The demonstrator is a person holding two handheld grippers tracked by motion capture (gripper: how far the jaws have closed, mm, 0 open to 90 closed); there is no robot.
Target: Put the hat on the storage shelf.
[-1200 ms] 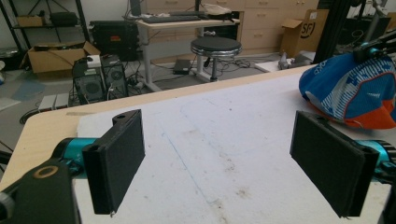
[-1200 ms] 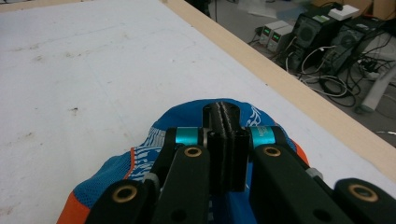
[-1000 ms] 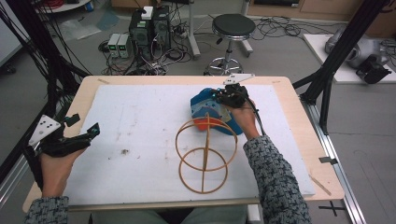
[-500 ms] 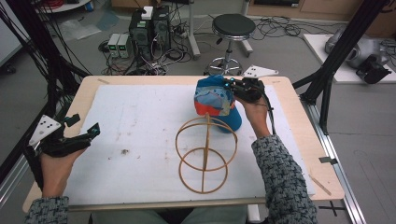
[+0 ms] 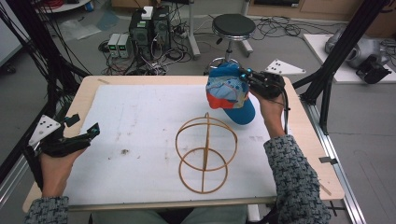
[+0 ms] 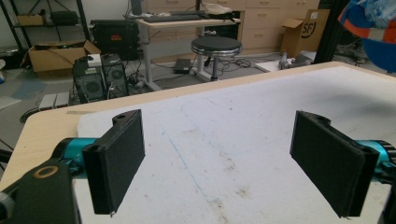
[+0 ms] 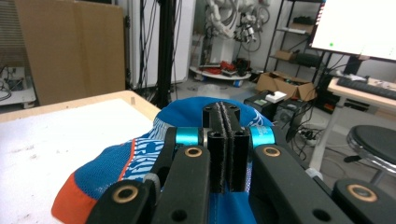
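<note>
White padding covers the table (image 5: pixel 140 116), with cables and a stool on the floor behind. In the upper right of the high view I hold the blue and orange cap (image 5: pixel 229 91) off the surface, my right gripper (image 5: pixel 247 80) pinched tight on its fabric. Below and left of the cap, at frame centre, stands the wooden ring frame (image 5: pixel 205 151), its central post upright. My left gripper (image 5: pixel 86 134) waits at the far left, jaws wide, well apart from both.

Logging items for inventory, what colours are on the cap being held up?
The cap is mainly blue with an orange band and white patterning, clearest in the high view.
</note>
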